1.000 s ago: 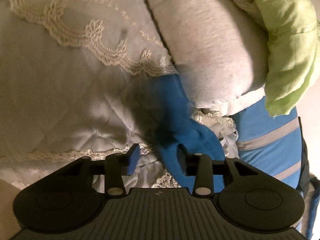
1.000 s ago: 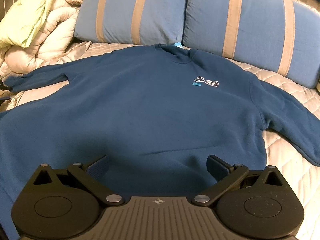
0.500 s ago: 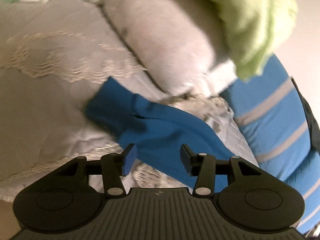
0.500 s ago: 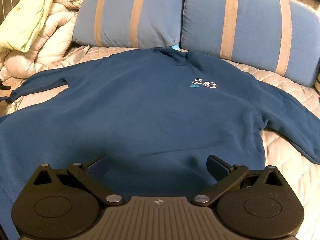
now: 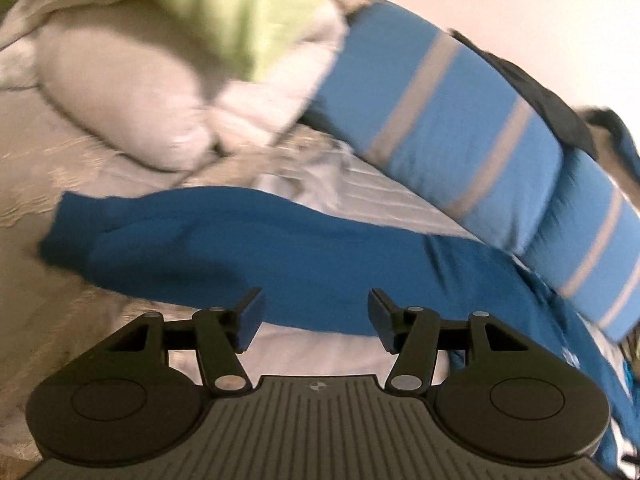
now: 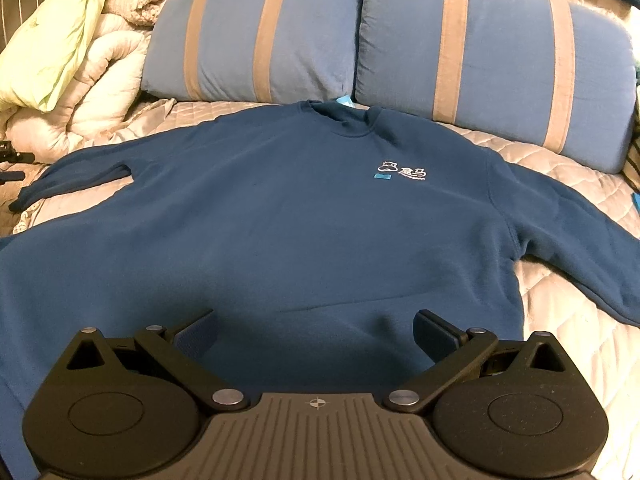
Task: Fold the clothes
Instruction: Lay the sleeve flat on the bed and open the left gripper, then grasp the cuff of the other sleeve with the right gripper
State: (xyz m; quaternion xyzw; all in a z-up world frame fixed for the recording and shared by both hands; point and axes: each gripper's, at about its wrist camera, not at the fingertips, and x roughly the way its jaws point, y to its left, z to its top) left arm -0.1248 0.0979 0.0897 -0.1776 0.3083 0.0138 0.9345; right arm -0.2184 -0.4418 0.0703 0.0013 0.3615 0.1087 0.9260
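A dark blue sweatshirt [image 6: 280,220] lies face up and spread flat on the bed, with a small white logo [image 6: 402,171] on its chest. My right gripper [image 6: 316,332] hovers open over the hem, nothing between its fingers. In the left wrist view, one sleeve [image 5: 200,240] lies stretched out across the bedspread, cuff to the left. My left gripper [image 5: 316,308] sits just short of that sleeve. Its jaws are opening and nothing is pinched between them. This view is blurred by motion.
Two blue pillows with tan stripes [image 6: 256,40] [image 6: 492,60] stand at the head of the bed. A bunched white duvet [image 6: 100,80] and a pale green blanket [image 6: 52,40] are piled at the left. The quilted bedspread [image 6: 560,300] shows at the right.
The left view has pulled back, risen and rolled. The sleeve end that lay close between the left fingers now lies stretched out beyond them, and the jaws stand wider. The right gripper has stayed put.
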